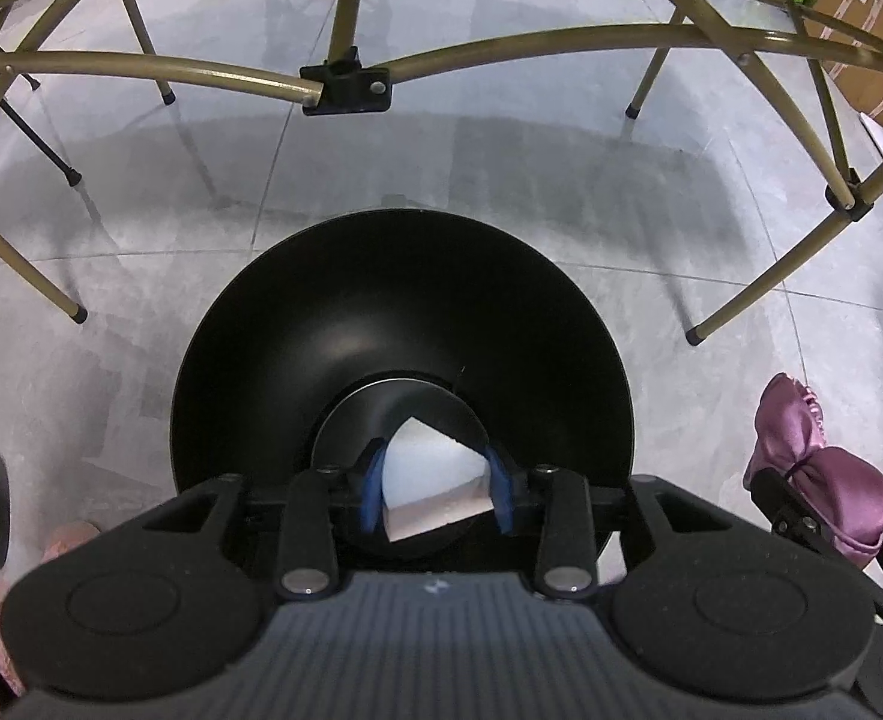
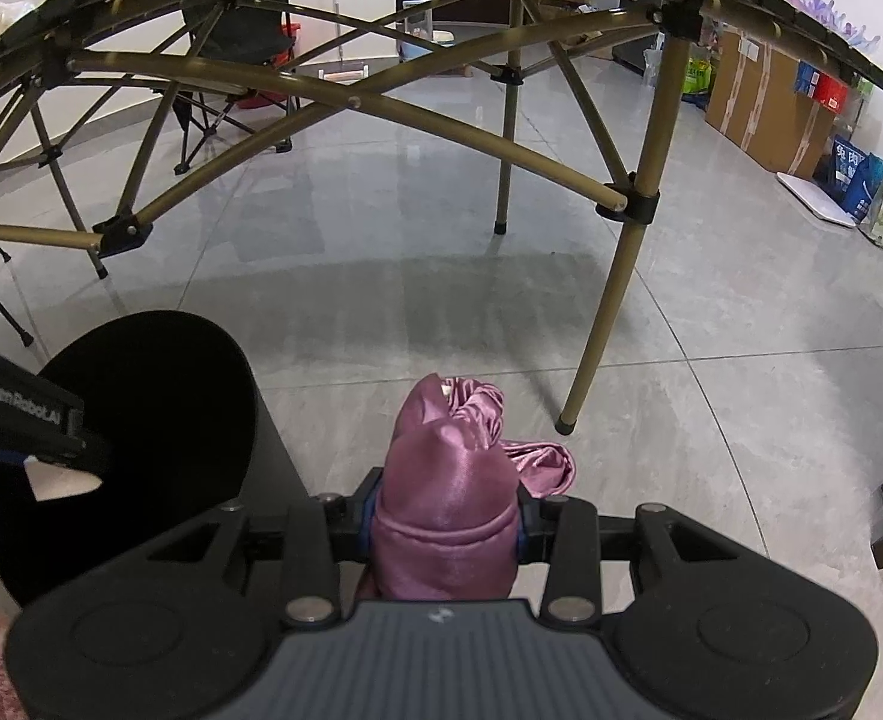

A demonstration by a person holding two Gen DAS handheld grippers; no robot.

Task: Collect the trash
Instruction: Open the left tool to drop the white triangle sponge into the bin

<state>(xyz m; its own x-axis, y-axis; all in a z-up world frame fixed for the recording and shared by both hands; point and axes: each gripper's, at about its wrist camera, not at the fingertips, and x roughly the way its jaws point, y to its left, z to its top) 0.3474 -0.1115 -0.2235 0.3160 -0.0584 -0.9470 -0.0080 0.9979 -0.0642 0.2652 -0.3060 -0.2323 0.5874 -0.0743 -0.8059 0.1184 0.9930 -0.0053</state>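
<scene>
With the white foam scrap (image 1: 435,480) hanging over the black bin's (image 1: 399,312) mouth between your left gripper's (image 1: 438,495) loosening fingers, you did best to open wide, while your right gripper (image 2: 444,531) clamped the pink cloth (image 2: 441,510) nearby.

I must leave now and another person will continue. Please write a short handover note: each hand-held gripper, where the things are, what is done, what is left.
Left hand-held gripper: over the mouth of the round black trash bin, white crumpled paper piece between its blue pads; whether they press it I cannot tell.
Right hand-held gripper: shut on the shiny pink satin cloth, beside the bin, above the grey tiled floor.
Done: both items picked up.
Left: drop the paper in; then deal with the cloth.
</scene>
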